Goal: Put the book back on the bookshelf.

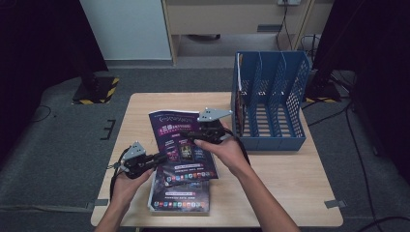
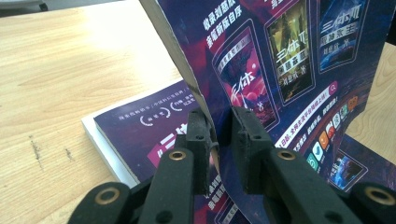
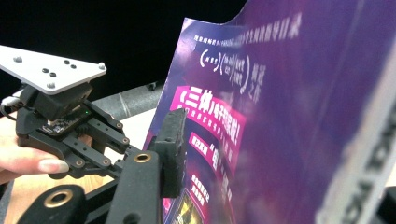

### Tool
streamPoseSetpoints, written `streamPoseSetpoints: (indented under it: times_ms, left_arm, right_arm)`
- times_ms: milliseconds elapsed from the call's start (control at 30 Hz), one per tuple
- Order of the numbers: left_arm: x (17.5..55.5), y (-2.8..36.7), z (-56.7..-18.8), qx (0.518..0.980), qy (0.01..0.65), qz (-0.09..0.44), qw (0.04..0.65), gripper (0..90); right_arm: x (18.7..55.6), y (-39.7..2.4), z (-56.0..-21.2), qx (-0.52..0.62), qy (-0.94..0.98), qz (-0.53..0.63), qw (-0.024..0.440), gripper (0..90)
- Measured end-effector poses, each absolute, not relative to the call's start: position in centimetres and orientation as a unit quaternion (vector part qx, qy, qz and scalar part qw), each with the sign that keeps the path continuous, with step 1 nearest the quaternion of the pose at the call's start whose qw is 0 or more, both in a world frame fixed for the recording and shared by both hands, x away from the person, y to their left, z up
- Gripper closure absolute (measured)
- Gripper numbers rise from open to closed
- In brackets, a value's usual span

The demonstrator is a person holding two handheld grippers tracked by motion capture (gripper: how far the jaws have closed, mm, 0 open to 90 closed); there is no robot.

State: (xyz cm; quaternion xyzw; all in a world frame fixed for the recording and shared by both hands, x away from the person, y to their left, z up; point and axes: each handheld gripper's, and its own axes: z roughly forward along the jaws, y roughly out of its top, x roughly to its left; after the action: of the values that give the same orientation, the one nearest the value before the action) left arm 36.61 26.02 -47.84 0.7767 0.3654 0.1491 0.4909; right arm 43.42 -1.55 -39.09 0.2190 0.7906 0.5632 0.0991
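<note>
Left tongs clamp the raised magazine's near-left edge; right tongs, apart, straddle its far-right edge toward the blue file rack.

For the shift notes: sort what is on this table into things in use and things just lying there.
In use:
- left gripper, shut on the raised magazine
- right gripper, jaws open at that magazine
- blue file rack, probably its destination

Lying about:
- second magazine, flat on the table
</note>
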Motion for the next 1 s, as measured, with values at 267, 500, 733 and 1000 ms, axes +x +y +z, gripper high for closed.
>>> streamPoseSetpoints:
  times_ms: [267,500,733,1000]
  left_arm:
    - [36.5,25.8,-47.7,0.778,0.356,0.159,0.492,77.3]
    - [36.4,25.7,-47.6,0.779,0.350,0.165,0.494,77.4]
    - [36.3,25.6,-47.5,0.781,0.345,0.170,0.493,77.4]
    - [36.2,25.6,-47.4,0.783,0.338,0.173,0.493,77.4]
  right_arm:
    - [43.7,-1.5,-37.8,0.213,0.782,0.578,0.098,58.9]
    - [44.0,-1.6,-37.1,0.209,0.779,0.584,0.097,56.3]
    - [44.2,-1.7,-36.3,0.215,0.782,0.577,0.094,64.2]
    - [44.5,-2.0,-36.1,0.232,0.784,0.573,0.065,71.5]
